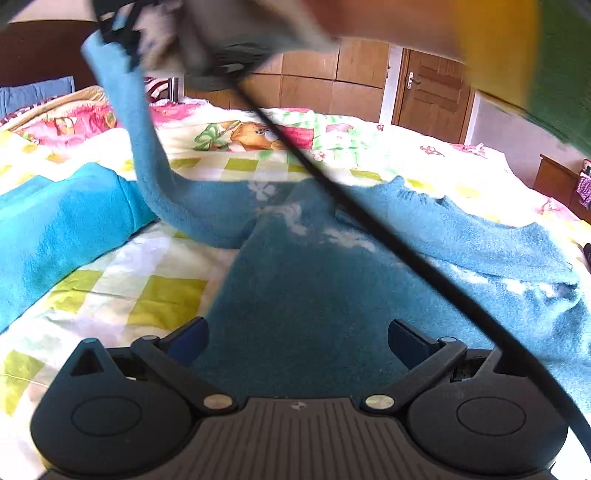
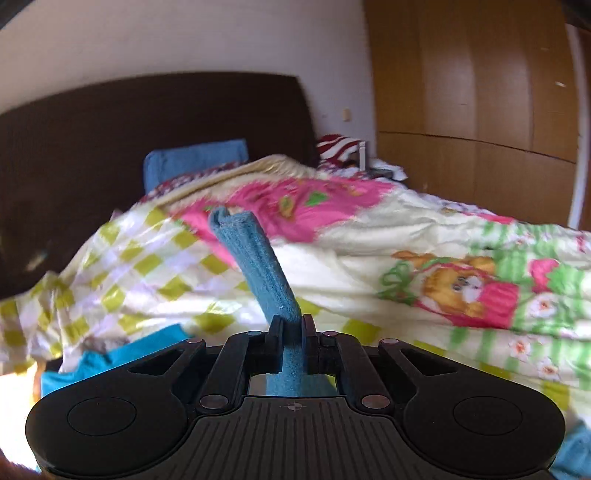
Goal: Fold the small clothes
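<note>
A teal fleece garment (image 1: 314, 280) with white marks lies spread on the bed. One of its sleeves (image 1: 129, 122) is lifted up to the top left, where the blurred right gripper (image 1: 122, 33) holds it. My left gripper (image 1: 297, 343) hovers open just above the garment's body, nothing between its blue-padded fingers (image 1: 188, 341). In the right wrist view my right gripper (image 2: 291, 328) is shut on the teal sleeve (image 2: 255, 266), which sticks up and forward past the fingers.
A folded brighter blue cloth (image 1: 55, 229) lies at the left on the checked and cartoon-print bedspread (image 1: 140, 291). A black cable (image 1: 369, 218) crosses the left view diagonally. A dark headboard (image 2: 110, 147), a blue pillow (image 2: 192, 158) and wooden wardrobes (image 2: 480, 110) stand beyond.
</note>
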### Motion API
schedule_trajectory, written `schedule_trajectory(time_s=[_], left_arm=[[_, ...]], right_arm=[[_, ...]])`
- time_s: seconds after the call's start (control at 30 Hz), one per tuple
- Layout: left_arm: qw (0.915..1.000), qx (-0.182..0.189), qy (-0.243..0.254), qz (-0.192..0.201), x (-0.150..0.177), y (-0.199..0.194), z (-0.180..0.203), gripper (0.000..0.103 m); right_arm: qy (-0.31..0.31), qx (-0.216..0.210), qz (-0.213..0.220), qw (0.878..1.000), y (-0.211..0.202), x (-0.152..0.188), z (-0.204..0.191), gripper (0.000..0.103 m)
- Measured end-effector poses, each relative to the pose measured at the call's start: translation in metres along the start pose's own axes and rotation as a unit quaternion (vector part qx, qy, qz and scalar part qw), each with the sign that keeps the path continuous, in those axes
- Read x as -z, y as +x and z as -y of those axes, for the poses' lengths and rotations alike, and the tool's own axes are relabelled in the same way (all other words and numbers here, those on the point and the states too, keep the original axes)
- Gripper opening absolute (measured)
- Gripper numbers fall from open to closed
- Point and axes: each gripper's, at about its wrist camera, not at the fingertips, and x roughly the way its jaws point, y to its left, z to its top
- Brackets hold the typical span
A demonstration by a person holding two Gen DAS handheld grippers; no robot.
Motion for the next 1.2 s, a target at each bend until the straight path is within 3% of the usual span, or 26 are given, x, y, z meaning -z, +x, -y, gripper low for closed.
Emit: schedule_trajectory(time_s=[0.1, 0.17, 0.23, 0.37, 0.47, 0.57, 0.6, 0.7, 0.8, 0.97, 1.03, 1.1, 1.17, 1.2], left_arm=[[0.9992, 0.016, 0.025, 0.028, -0.004, -0.014, 0.02, 0.103], [0.9976, 0.027, 0.049, 0.04, -0.006, -0.019, 0.038, 0.103], [0.9959, 0.039, 0.071, 0.039, -0.006, -0.019, 0.056, 0.103], [0.9915, 0.056, 0.115, 0.023, -0.001, -0.014, 0.092, 0.103], [0.9867, 0.05, 0.154, 0.009, 0.007, -0.01, 0.11, 0.103], [0.9815, 0.045, 0.186, -0.004, 0.014, -0.007, 0.12, 0.103], [0.9799, 0.043, 0.195, -0.006, 0.014, -0.006, 0.123, 0.103], [0.9754, 0.036, 0.218, -0.006, 0.018, -0.007, 0.128, 0.103], [0.9724, 0.022, 0.232, 0.007, 0.018, -0.008, 0.124, 0.103], [0.9774, -0.041, 0.207, 0.015, 0.0, 0.018, 0.09, 0.103], [0.9785, -0.089, 0.186, 0.011, -0.007, 0.032, 0.071, 0.103], [0.975, -0.15, 0.164, 0.009, -0.011, 0.044, 0.046, 0.103], [0.9702, -0.206, 0.127, -0.002, -0.014, 0.055, 0.018, 0.103], [0.9729, -0.211, 0.094, -0.009, -0.016, 0.056, 0.001, 0.103]], right_arm=[[0.1, 0.077, 0.036, 0.991, -0.071, 0.011, 0.09, 0.006], [0.152, 0.135, 0.048, 0.978, -0.112, 0.035, 0.143, 0.006], [0.209, 0.172, 0.034, 0.962, -0.144, 0.068, 0.187, 0.007], [0.297, 0.237, -0.007, 0.925, -0.17, 0.15, 0.251, 0.007], [0.344, 0.241, -0.033, 0.907, -0.172, 0.196, 0.277, 0.007], [0.347, 0.226, -0.038, 0.909, -0.168, 0.211, 0.278, 0.009], [0.354, 0.221, -0.035, 0.908, -0.17, 0.213, 0.279, 0.015], [0.378, 0.206, -0.012, 0.902, -0.179, 0.215, 0.285, 0.019], [0.4, 0.19, 0.012, 0.896, -0.189, 0.216, 0.289, 0.034], [0.397, 0.181, 0.007, 0.9, -0.19, 0.212, 0.272, 0.05], [0.37, 0.177, -0.009, 0.912, -0.189, 0.207, 0.252, 0.05], [0.319, 0.195, -0.023, 0.927, -0.191, 0.201, 0.224, 0.05], [0.263, 0.185, -0.022, 0.947, -0.19, 0.19, 0.199, 0.05], [0.234, 0.178, -0.022, 0.956, -0.188, 0.183, 0.187, 0.05]])
